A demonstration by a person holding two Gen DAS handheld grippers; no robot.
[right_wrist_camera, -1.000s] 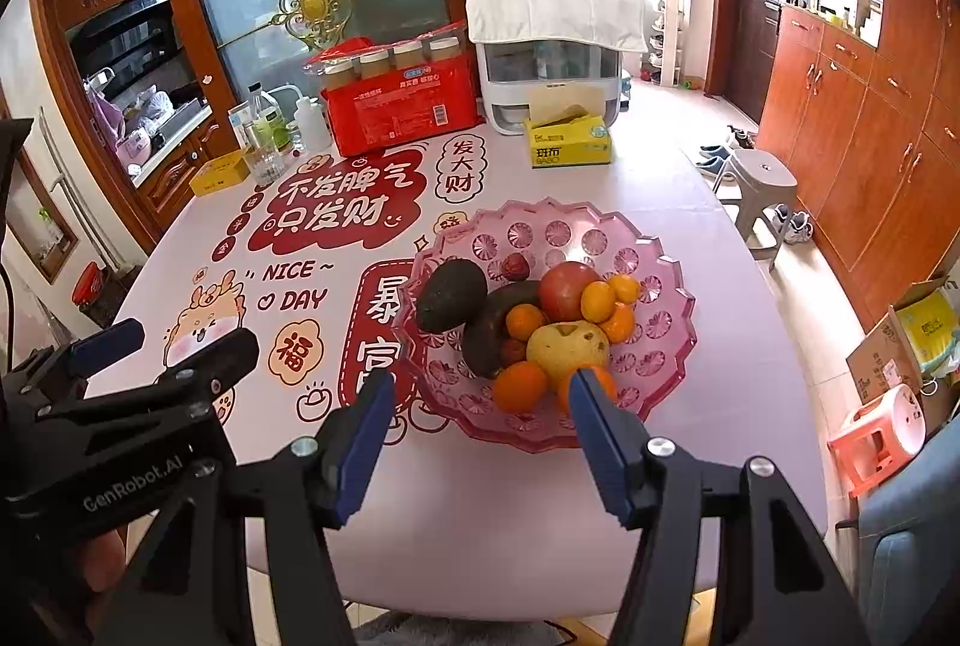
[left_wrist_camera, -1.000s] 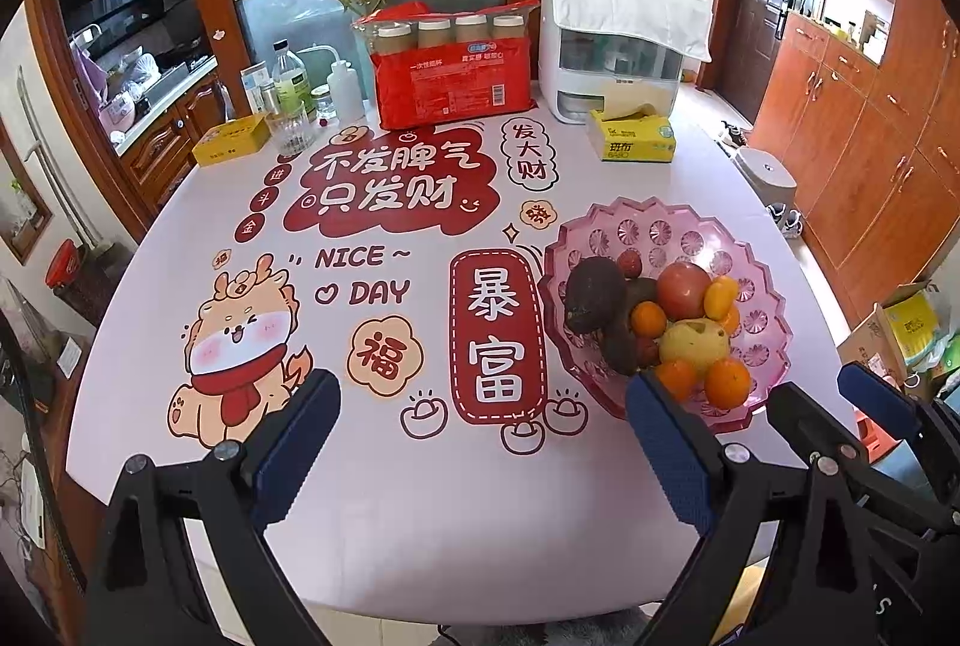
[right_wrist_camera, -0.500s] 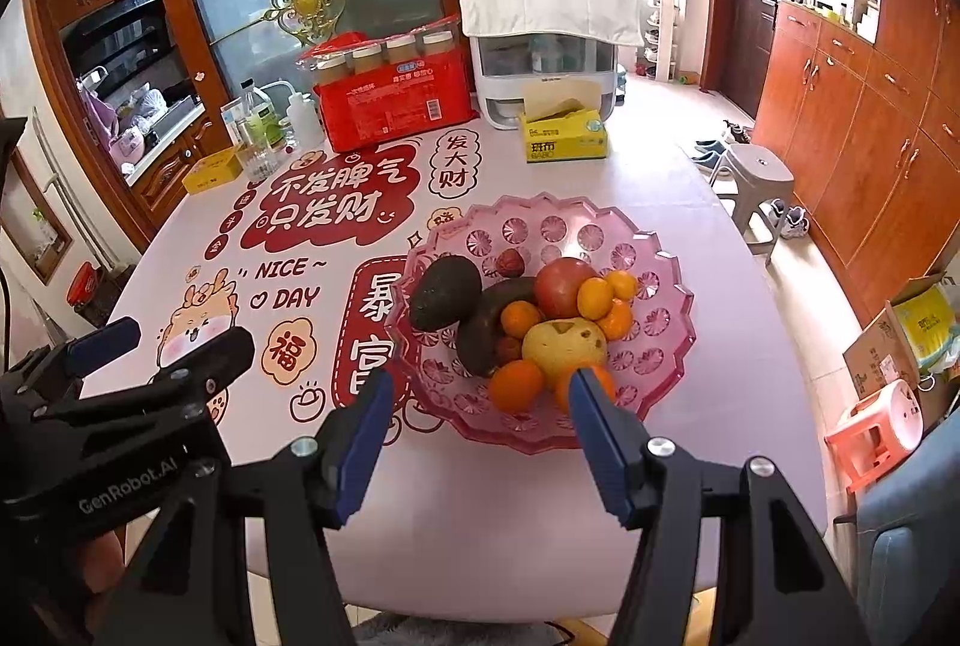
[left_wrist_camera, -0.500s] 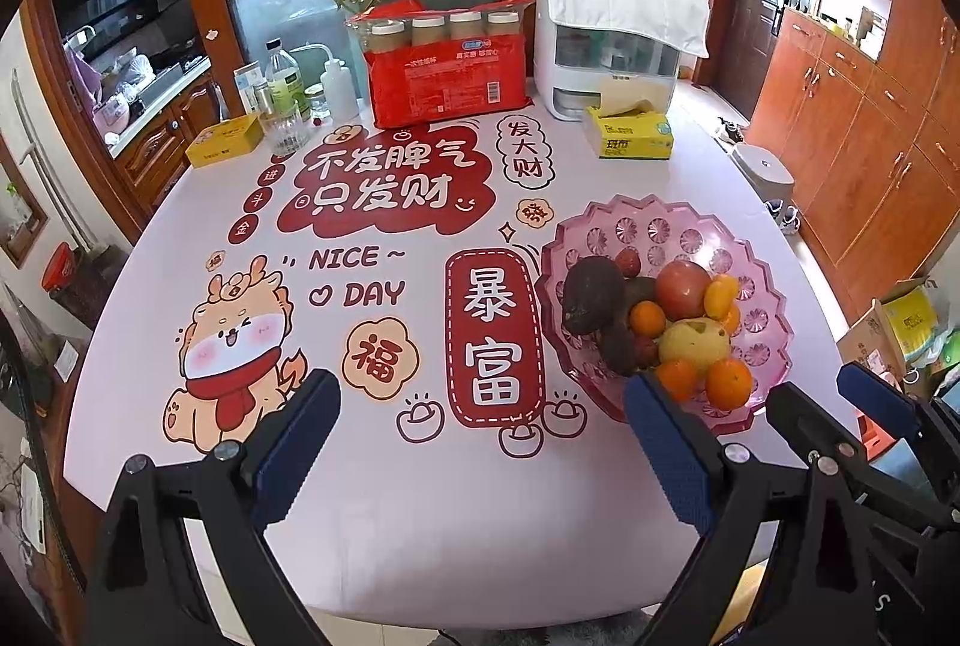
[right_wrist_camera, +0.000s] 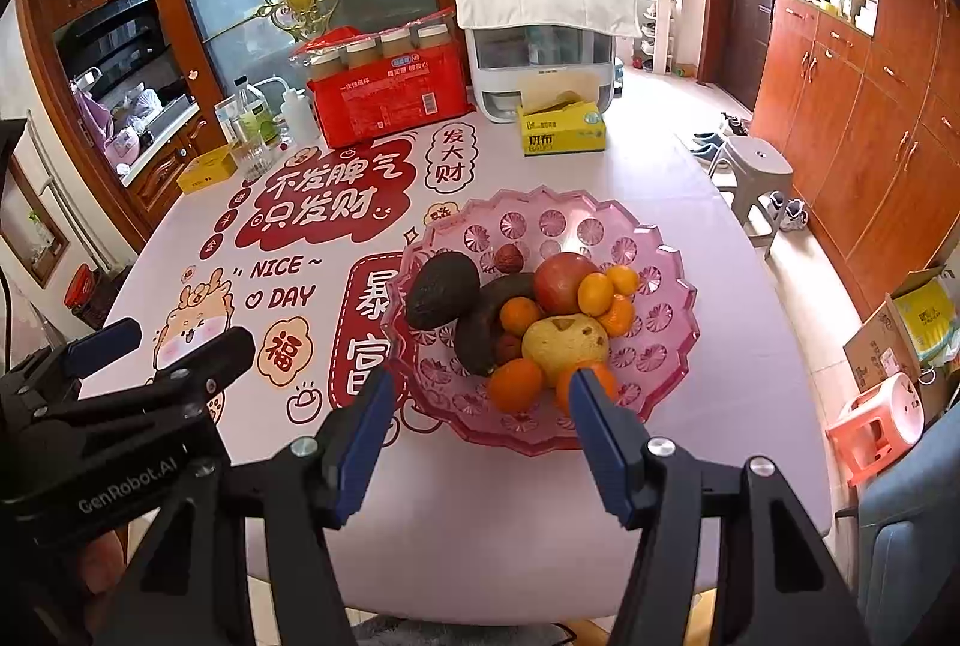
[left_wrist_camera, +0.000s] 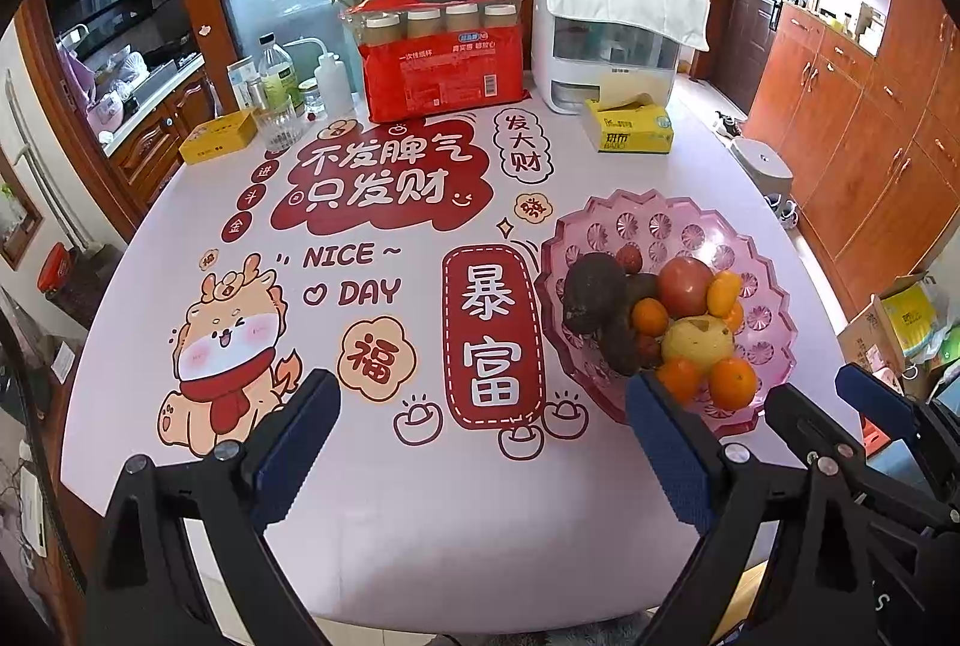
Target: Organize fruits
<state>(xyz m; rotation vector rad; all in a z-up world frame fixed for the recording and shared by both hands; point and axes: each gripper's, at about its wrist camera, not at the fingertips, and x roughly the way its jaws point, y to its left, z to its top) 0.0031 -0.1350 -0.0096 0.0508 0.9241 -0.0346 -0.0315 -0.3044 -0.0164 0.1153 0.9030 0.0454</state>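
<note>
A pink plastic fruit bowl (right_wrist_camera: pixel 660 250) stands on the right part of the table; it also shows in the left wrist view (left_wrist_camera: pixel 774 280). It holds an avocado (right_wrist_camera: pixel 441 290), a dark long fruit (right_wrist_camera: pixel 480 328), a red apple (right_wrist_camera: pixel 564 283), a yellow pear (right_wrist_camera: pixel 564 343) and several small oranges (right_wrist_camera: pixel 515 385). My right gripper (right_wrist_camera: pixel 480 394) is open and empty, just short of the bowl's near rim. My left gripper (left_wrist_camera: pixel 483 394) is open and empty, over the tablecloth left of the bowl; it also shows in the right wrist view (right_wrist_camera: pixel 168 352).
At the far edge stand a red pack of paper cups (left_wrist_camera: pixel 441 69), a white dispenser (left_wrist_camera: pixel 612 33), a yellow tissue box (left_wrist_camera: pixel 630 132), bottles and a glass (left_wrist_camera: pixel 279 105), and a small yellow box (left_wrist_camera: pixel 219 138). Wooden cabinets (right_wrist_camera: pixel 870 117) and stools (right_wrist_camera: pixel 753 172) are to the right.
Both grippers have drifted slightly nearer to the table and bowl. Both stay open and empty. The fruit has not moved.
</note>
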